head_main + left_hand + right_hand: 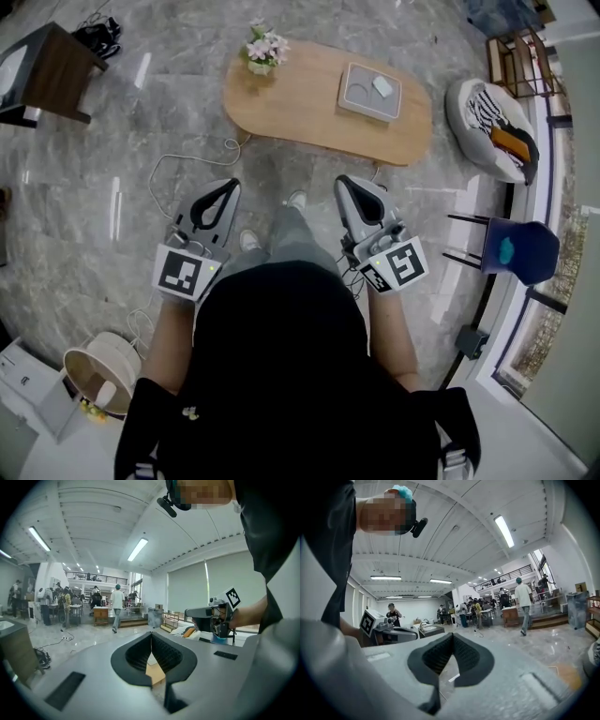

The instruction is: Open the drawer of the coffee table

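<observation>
The oval wooden coffee table [309,108] stands on the marble floor ahead of me; no drawer front shows from above. On it sit a pot of pink flowers [262,52] and a grey square tray [369,92]. My left gripper [228,185] is held short of the table's near edge, shut and empty. My right gripper [343,181] is beside it, also shut with nothing in it. In the left gripper view the left gripper [151,634] has its pads together, with a strip of the table top [154,673] behind them. The right gripper [453,637] looks over bare floor.
A dark wooden side table [52,70] is at the far left, a white beanbag [492,127] and a blue chair [516,248] at the right. A white cable [169,169] loops on the floor. A basket [98,370] sits near my left side. People [116,605] walk in the hall beyond.
</observation>
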`<action>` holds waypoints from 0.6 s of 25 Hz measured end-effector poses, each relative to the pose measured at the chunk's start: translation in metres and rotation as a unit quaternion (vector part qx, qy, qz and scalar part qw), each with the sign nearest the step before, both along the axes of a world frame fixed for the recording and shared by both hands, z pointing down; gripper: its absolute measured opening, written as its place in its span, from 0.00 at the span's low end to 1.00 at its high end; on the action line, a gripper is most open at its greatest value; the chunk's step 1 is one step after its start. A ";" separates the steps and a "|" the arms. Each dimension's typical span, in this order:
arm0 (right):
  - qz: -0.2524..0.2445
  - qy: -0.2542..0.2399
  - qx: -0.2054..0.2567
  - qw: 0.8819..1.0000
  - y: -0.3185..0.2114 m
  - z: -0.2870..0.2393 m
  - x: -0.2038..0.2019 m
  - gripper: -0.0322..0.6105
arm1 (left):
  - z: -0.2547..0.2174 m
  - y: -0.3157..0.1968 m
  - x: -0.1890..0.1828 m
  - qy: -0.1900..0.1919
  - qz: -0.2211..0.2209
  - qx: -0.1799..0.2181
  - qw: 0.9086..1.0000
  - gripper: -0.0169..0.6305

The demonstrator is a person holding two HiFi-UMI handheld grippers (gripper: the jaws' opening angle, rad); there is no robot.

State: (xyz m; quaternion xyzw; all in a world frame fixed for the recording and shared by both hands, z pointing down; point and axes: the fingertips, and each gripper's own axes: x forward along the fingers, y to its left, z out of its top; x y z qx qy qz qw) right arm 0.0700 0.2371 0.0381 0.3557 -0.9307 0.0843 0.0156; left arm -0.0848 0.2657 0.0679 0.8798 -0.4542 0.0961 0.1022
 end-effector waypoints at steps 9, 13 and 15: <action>-0.043 0.006 -0.018 0.999 -0.093 0.029 0.029 0.05 | 0.017 -0.089 0.034 -0.025 -0.039 -0.022 0.999 0.05; -0.064 0.005 -0.024 0.998 -0.125 0.041 0.040 0.05 | 0.027 -0.118 0.050 -0.036 -0.052 -0.031 0.998 0.05; -0.073 0.007 -0.028 0.997 -0.138 0.049 0.045 0.05 | 0.033 -0.130 0.056 -0.043 -0.057 -0.040 0.997 0.05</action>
